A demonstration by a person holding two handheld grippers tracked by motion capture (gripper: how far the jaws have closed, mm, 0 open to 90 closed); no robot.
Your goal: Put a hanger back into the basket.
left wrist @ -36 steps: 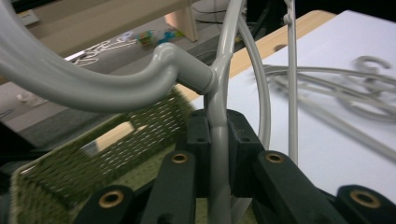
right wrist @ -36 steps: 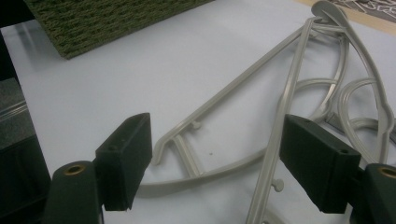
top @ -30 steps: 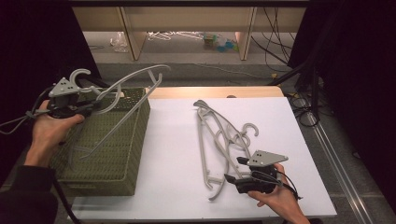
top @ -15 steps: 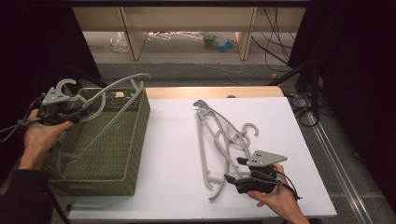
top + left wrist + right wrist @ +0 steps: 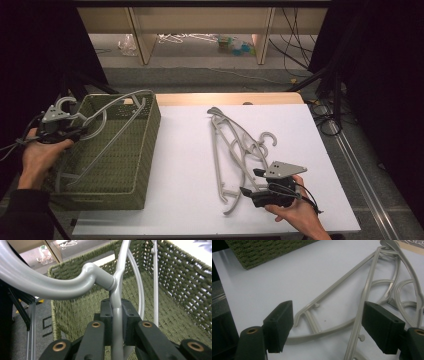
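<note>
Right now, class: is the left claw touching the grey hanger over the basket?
Touching. The left gripper view shows the left claw with both pads pressed on the grey hanger stem, above the green basket.

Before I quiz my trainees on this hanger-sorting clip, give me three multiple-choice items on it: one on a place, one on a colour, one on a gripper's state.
1. Where is the hanger that the left gripper holds?
A. flat on the white table
B. over and partly inside the basket
C. on the floor

2. What colour is the woven basket?
A. olive green
B. red
C. white

3. How do the right gripper's jaws stand?
A. shut on a hanger
B. open
C. shut on the basket rim

Answers:
1 B: the high view shows it tilted across the basket's opening.
2 A: both the high view and the left gripper view show green weave.
3 B: in the right gripper view the pads stand wide apart above the hangers on the table.
</note>
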